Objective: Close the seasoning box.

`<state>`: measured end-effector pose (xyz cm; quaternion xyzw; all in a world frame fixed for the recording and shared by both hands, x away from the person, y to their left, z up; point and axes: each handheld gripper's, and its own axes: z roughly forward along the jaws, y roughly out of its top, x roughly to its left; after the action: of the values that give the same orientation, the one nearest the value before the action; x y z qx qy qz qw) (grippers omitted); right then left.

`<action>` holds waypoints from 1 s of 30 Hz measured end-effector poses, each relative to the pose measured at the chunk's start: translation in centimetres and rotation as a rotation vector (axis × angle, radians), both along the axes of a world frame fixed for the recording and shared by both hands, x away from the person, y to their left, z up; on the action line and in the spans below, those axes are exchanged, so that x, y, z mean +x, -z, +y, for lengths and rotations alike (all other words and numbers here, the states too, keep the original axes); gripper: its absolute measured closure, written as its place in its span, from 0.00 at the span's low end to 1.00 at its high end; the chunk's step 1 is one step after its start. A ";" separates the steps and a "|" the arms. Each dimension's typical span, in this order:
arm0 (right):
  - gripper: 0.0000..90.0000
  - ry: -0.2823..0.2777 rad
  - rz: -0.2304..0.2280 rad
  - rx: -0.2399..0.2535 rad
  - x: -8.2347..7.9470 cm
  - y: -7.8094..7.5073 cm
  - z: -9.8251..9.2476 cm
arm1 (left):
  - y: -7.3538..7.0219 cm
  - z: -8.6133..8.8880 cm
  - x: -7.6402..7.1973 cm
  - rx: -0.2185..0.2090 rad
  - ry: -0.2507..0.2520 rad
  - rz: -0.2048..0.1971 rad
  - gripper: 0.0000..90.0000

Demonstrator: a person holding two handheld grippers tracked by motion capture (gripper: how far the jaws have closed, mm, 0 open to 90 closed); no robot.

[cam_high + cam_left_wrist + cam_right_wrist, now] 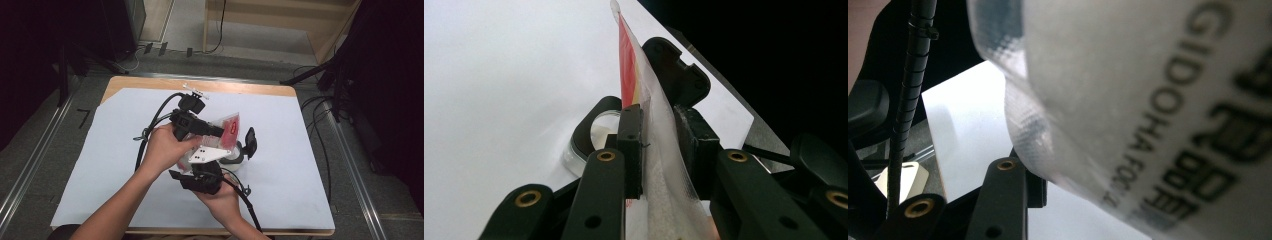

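A clear plastic bag with a red label and white grains inside is held up over the middle of the table. My left gripper reaches in from the left. In the left gripper view its jaws pinch the bag edge-on. My right gripper comes up from below, with a grey three-cornered plate on top. In the right gripper view the bag with black lettering lies across the jaws, one finger against its edge and the other hidden. A small round clear container sits under the bag.
White paper covers the wooden table. Cables trail from both grippers across it. Dark stands and floor cables surround the table, and metal rails run along both sides.
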<state>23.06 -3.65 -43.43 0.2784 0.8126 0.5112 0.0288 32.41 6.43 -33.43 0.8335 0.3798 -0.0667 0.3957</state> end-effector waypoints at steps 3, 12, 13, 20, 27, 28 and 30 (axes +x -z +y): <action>0.71 -0.002 -0.007 -0.005 0.0 0.0 0.0 | -0.1 0.0 0.0 0.004 0.000 -0.004 0.83; 0.72 -0.018 -0.021 -0.010 0.5 -0.1 0.0 | -0.5 0.1 -0.3 0.025 -0.021 -0.047 0.83; 0.71 -0.021 -0.021 -0.008 0.5 -0.1 0.1 | -0.5 0.1 -0.4 0.027 -0.027 -0.050 0.83; 0.71 -0.041 -0.021 -0.001 0.8 -0.1 0.5 | -0.6 0.5 -0.4 0.037 -0.042 -0.059 0.83; 0.71 -0.042 -0.021 -0.002 0.8 -0.1 0.5 | -0.5 0.5 -0.4 0.033 -0.042 -0.054 0.83; 0.71 -0.044 -0.020 -0.001 0.8 -0.1 0.5 | -0.5 0.5 -0.5 0.030 -0.046 -0.053 0.83; 0.71 -0.043 -0.021 -0.001 0.7 0.0 0.5 | -0.5 0.5 -0.5 0.033 -0.042 -0.053 0.83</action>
<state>23.80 -3.14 -43.38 0.2553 0.8183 0.5143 0.0264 31.95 6.89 -32.94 0.8332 0.3879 -0.0300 0.3929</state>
